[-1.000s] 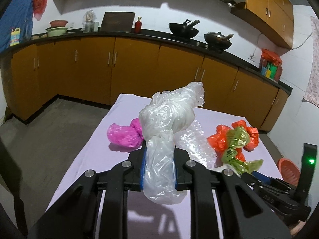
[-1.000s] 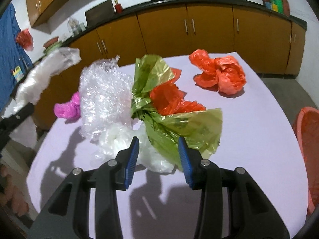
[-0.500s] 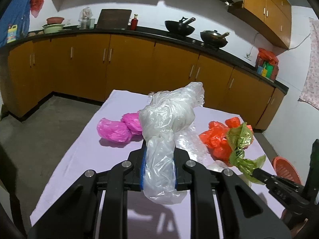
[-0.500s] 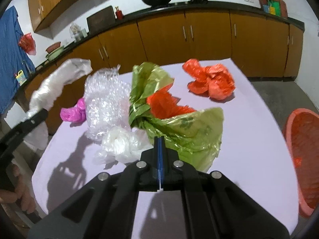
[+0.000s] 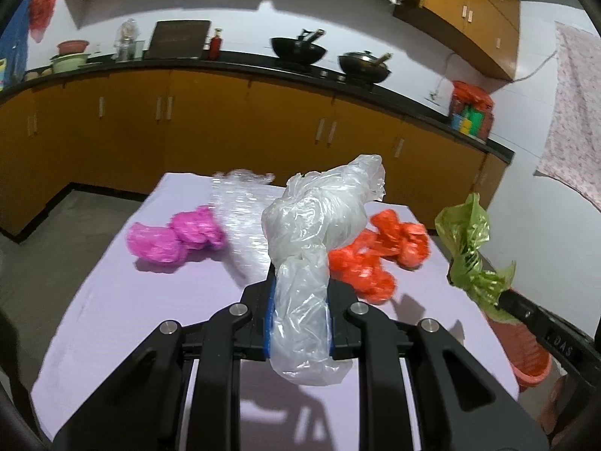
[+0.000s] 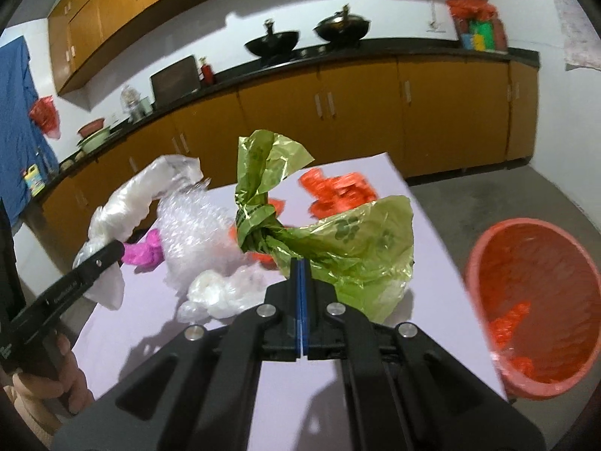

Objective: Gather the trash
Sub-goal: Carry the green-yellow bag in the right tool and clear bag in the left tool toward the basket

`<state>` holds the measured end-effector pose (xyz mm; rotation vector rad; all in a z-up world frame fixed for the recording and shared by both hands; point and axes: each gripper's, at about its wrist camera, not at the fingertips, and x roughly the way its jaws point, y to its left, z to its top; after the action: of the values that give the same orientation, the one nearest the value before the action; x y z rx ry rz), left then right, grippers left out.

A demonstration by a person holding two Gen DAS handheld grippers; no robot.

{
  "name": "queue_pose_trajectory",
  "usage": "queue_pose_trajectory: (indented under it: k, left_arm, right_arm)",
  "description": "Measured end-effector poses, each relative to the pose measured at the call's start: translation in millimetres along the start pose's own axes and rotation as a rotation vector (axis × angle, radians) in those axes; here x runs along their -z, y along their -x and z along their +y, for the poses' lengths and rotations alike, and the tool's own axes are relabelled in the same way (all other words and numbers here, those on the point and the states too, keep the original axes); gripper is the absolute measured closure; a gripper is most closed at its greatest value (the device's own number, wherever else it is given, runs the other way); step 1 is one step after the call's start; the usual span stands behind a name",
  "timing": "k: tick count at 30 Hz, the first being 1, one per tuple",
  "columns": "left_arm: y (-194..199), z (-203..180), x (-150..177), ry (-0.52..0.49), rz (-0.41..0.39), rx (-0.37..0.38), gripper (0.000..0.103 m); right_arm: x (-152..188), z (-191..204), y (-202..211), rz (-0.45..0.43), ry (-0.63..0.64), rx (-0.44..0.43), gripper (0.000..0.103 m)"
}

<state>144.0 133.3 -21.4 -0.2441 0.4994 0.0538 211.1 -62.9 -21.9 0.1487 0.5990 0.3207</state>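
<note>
Two bags are held: a clear plastic bag [image 5: 300, 285] clamped in the left gripper [image 5: 299, 323], a green bag [image 6: 338, 248] pinched in the right gripper [image 6: 301, 300], both above the table [image 5: 157, 312].

Black gripper [image 5: 299, 323] frames, blue finger pads [image 6: 301, 300], silver screws [image 5: 240, 309].

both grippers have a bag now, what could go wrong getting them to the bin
1. The right gripper pinches only an edge of the green bag; most of it hangs free, so it might slip out or miss the red bin.
2. The clear bag bulges well past the left gripper and could brush the orange bags or bubble wrap off the table.
3. The bin sits on the floor beside the table, so the left gripper has to cross over.
</note>
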Motion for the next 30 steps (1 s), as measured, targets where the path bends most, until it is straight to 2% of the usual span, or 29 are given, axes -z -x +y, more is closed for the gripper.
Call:
queue_pose_trajectory:
  k: [22,30]
  left_arm:
    - [-30,-153,32,-0.146,0.109,0.293,0.084]
    - [-39,-191,40,-0.193,0.131,0.365,0.084]
  right_arm:
    - [12,-132,74,-0.112,-0.194,0.288,0.101]
    - [17,-171,90,-0.135,-0.253,0.355,0.101]
